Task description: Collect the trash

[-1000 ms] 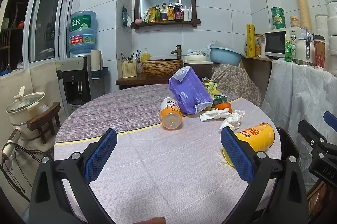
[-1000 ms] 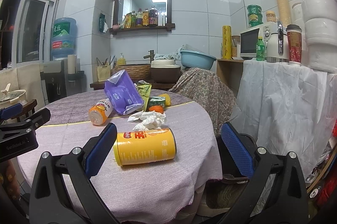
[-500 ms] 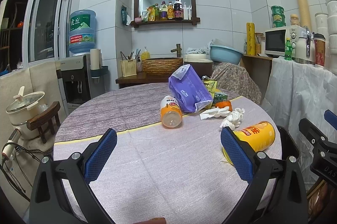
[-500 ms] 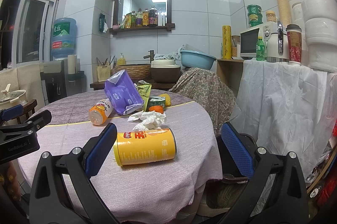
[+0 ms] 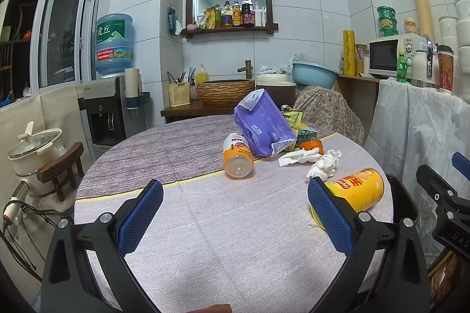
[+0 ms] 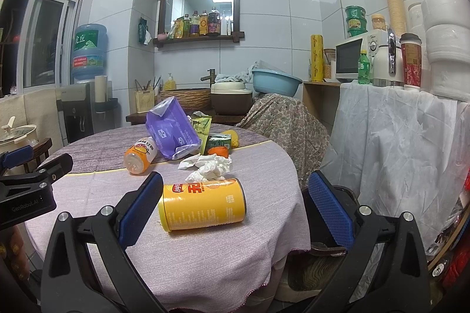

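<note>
Grippers: left [image 5: 235,207] and right [image 6: 235,207] both spread wide, holding nothing. Can [image 6: 202,204] lies between the right fingers, untouched.

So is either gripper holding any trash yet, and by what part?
Nothing is held. The left gripper and right gripper are both open; the yellow chip can lies on the table, untouched.
</note>
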